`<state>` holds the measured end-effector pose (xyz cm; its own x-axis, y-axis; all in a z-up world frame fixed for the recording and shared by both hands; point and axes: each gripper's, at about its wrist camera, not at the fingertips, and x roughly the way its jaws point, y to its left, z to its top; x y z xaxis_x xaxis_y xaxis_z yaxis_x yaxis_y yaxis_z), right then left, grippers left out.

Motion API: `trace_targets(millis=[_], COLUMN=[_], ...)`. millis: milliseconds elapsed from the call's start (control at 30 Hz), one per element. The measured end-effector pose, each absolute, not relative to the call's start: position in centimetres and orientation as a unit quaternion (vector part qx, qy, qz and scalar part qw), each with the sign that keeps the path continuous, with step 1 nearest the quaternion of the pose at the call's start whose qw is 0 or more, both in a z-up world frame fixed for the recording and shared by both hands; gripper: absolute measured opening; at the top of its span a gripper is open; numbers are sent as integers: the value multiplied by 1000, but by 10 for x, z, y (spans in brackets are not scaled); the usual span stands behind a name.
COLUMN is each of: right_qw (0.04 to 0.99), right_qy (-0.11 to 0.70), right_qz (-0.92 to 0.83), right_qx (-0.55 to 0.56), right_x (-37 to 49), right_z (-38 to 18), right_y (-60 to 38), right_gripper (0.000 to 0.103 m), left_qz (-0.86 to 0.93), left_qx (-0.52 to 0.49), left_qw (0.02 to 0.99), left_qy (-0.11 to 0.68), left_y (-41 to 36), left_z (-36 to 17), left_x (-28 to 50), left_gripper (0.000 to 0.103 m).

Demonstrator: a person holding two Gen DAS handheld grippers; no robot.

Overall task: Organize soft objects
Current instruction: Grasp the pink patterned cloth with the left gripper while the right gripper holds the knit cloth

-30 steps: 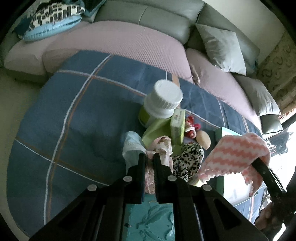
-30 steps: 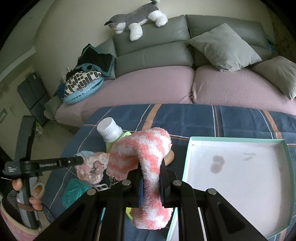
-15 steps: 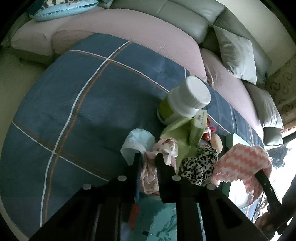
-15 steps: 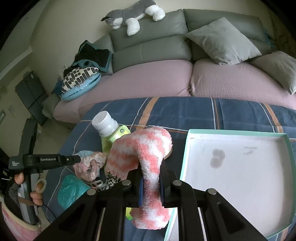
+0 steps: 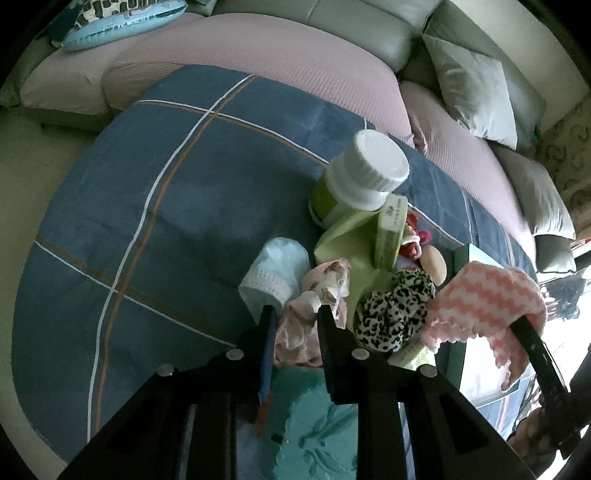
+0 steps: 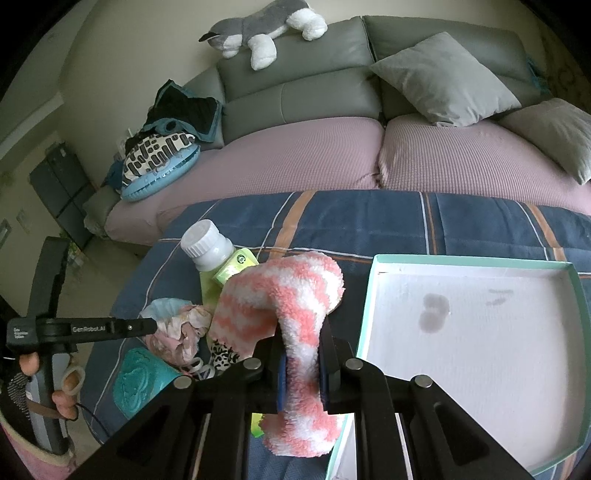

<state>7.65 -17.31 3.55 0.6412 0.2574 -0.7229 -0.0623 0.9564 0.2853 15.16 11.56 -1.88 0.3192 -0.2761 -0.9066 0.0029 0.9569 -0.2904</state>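
A pink floral fabric piece (image 5: 317, 295) lies on a pile of small items on the blue plaid blanket (image 5: 166, 221). My left gripper (image 5: 295, 317) straddles it and its jaws are opening; the fabric sits slack between them. Beside it are a leopard-print scrunchie (image 5: 395, 310), a pale blue cloth (image 5: 277, 273) and a teal cloth (image 5: 317, 424). My right gripper (image 6: 301, 347) is shut on a pink and white fuzzy sock (image 6: 280, 295), held up just left of a white tray with a teal rim (image 6: 369, 302). In the right wrist view the left gripper (image 6: 153, 325) reaches the floral fabric (image 6: 181, 328).
A white-capped bottle (image 5: 362, 173) and a green box (image 5: 391, 232) stand behind the pile. A sofa with mauve seats (image 6: 295, 155), grey cushions (image 6: 443, 77) and a plush dog (image 6: 258, 26) runs along the back. Bare blanket lies left of the pile.
The left jaws have spread apart around the floral fabric, which they pinched before. The right gripper and its sock have barely moved.
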Motion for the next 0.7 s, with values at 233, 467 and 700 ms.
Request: trace_targets(millis=[233,467,700], right_qw=[898,898,897], right_qy=[413,414,415], right_qz=[89,87,83], right_qx=[122,122,129], right_x=[76,75,75], right_z=[36,35,35], right_y=[-174,-176,-180], right_gripper=[13,13,13], left_qz=[-77,-97,-82], left_qx=[-114,-76,-28], left_qw=[813,808,786], left_qy=[566,576,612], left_y=[120,94,74], left_z=[-3,-4,-38], left_x=[144,162,180], left_gripper=[25,29,29])
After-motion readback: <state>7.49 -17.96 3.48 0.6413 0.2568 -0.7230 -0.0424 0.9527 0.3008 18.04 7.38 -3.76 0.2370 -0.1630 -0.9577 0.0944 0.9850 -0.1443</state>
